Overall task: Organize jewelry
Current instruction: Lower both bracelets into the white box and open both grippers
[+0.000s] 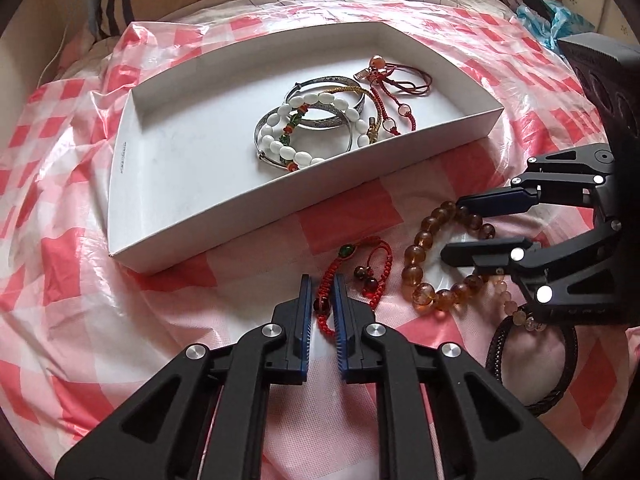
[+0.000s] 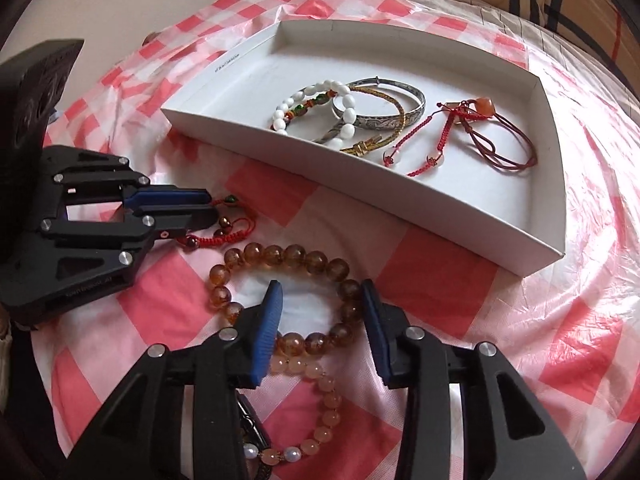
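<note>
Checked cloth (image 1: 72, 264) bears red braided bracelet (image 1: 332, 276) — green-beaded, knotted.

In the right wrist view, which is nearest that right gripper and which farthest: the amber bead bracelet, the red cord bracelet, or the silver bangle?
Measured from the right gripper:
1. Amber bead bracelet, between the open fingers, directly ahead.
2. Red cord bracelet, ahead to the left, at the left gripper.
3. Silver bangle, farthest, inside the white box.
</note>
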`<state>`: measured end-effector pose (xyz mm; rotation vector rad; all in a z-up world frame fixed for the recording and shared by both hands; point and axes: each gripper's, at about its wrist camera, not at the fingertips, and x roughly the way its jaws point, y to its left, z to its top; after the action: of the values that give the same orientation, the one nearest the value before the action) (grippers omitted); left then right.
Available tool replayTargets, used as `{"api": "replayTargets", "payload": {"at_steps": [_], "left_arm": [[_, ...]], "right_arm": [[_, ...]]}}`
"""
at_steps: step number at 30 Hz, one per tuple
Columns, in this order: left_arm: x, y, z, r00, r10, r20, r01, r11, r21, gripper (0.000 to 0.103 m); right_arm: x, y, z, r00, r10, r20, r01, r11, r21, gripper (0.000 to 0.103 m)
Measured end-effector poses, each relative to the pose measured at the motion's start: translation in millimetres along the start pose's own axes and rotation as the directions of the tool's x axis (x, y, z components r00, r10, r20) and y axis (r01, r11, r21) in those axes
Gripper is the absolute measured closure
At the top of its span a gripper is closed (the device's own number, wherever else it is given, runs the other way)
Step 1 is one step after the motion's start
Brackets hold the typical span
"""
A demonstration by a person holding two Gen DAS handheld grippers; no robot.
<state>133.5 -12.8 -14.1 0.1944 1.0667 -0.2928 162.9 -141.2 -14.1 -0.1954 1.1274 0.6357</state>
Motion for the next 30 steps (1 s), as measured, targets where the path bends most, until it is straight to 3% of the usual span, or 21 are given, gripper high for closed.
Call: {"api": "replayTargets", "payload": {"at_steps": [1,2,6,11,16,21,30], "left_arm": [[-1.8,-0.1,0.5,1.000,-0.012,0.003,0.012,1.000,-0.001,0.095],[-5.3,1.7,1.2,0.999,-0.048,0.014,0.048,0.999,-0.019,0.096],[-21.7,12.9,4.8,0.986,-0.148,0.083,0.155,0.984,-0.090,0.096],[-32.2,28.1,6.0,0.967,-0.208,0.150,0.231,0.960,-0.158,0.096],[-36.7,30.3,7.8,0.964,-0.191,0.184,0.222,0.961,-0.166,0.096],[-37.7,30.5,7.6,0.967,-0.175,0.185,0.206,0.964,-0.167,0.096],[-37.4,26.9,8.4,0.972,-0.144,0.185,0.171,0.975,-0.141,0.095]], "right_arm": [[-0.5,-3.9,0.0,1.000,0.015,0.002,-0.015,1.000,0.023,0.088],[-2.3,-8.8,0.5,0.999,0.046,0.008,-0.046,0.998,0.052,0.091],[-10.6,-19.5,0.1,0.990,0.137,0.045,-0.141,0.984,0.112,0.091],[-25.5,-26.6,1.3,0.962,0.251,0.111,-0.267,0.951,0.157,0.091],[-33.9,-29.1,3.7,0.936,0.316,0.154,-0.342,0.921,0.188,0.091],[-42.9,-35.3,4.5,0.891,0.401,0.211,-0.443,0.871,0.214,0.091],[-49.9,-45.9,5.0,0.825,0.483,0.295,-0.556,0.789,0.262,0.091]]}}
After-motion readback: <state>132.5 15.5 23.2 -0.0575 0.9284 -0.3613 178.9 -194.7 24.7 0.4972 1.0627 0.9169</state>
